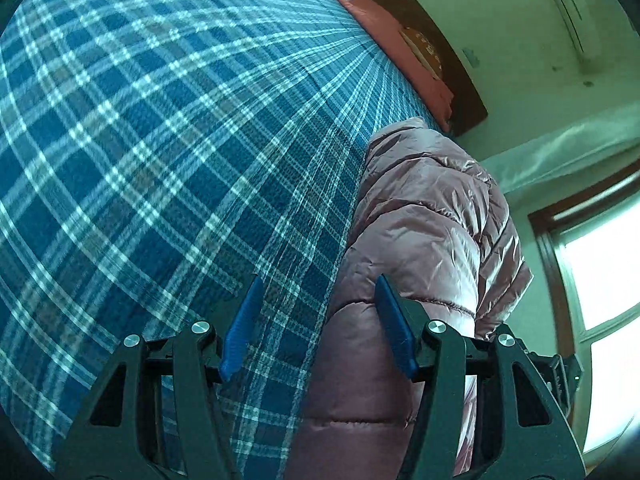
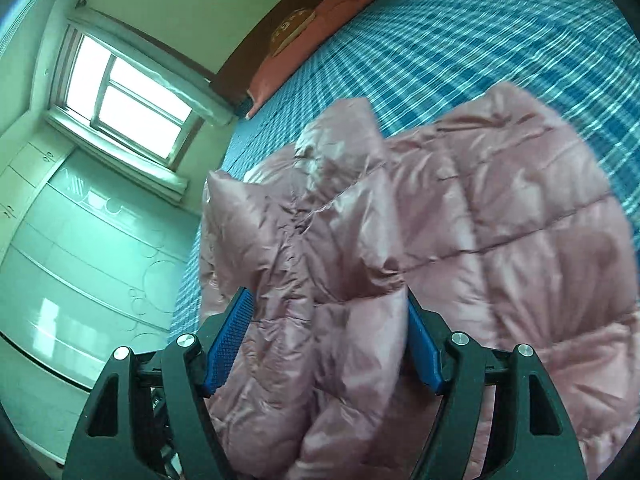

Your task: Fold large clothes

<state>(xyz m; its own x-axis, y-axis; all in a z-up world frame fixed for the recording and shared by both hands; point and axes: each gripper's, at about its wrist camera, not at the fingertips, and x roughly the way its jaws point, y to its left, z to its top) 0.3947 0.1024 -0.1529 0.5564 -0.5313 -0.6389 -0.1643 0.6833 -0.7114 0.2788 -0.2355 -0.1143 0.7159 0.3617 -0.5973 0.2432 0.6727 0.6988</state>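
A shiny pink quilted puffer jacket (image 2: 460, 240) lies on a bed with a blue plaid cover (image 1: 160, 140). In the left wrist view the jacket (image 1: 432, 220) fills the lower right. My left gripper (image 1: 318, 292) is open, its jaws wide apart over the jacket's edge and the cover, holding nothing. My right gripper (image 2: 328, 308) is open with its blue pads either side of a bunched fold of the jacket, which lies between the jaws. I cannot tell whether the pads touch the fabric.
A pink pillow (image 2: 304, 40) and a dark wooden headboard (image 1: 440, 60) are at the bed's far end. A window (image 2: 128, 96) and a white patterned wardrobe (image 2: 80, 248) stand beside the bed. An air conditioner (image 1: 568, 4) hangs on the wall.
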